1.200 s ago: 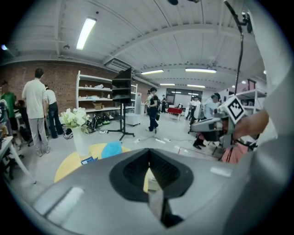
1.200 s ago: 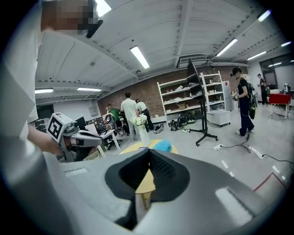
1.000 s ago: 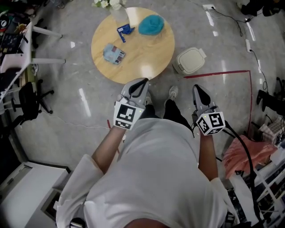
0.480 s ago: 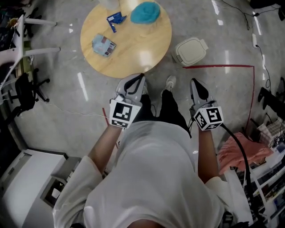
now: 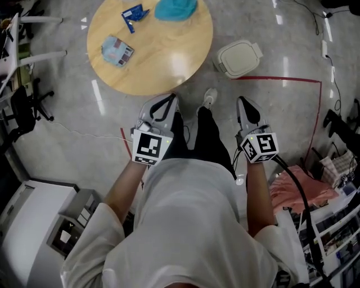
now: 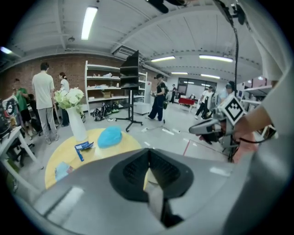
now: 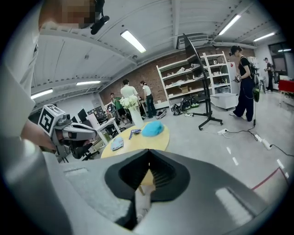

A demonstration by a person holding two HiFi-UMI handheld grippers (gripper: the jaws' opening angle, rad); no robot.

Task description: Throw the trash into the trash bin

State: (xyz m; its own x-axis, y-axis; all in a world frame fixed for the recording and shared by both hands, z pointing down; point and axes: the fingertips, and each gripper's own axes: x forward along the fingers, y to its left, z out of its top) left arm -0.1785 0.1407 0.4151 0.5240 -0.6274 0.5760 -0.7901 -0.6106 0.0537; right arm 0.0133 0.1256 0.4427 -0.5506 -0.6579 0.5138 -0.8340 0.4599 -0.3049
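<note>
Pre-grasp: risks and layout

Risk, judged: pushing the flat packet (image 5: 115, 49) across the bench (image 5: 152, 67) instead of pinching it, with the left tool (image 5: 170, 97) closed tight and empty; fumbling at the trash bin (image 5: 238, 57), lid apparently down. Right tool (image 5: 242, 100) likewise closed, empty. Packet and blue wrapper (image 5: 133, 11) on bench, well ahead-left of both tools

Surface (image 5: 169, 62): round, pale wood.
Vase (image 6: 79, 126): white, upright on the surface, holding white flowers.
Red tape (image 5: 281, 79): line on grey floor.
</note>
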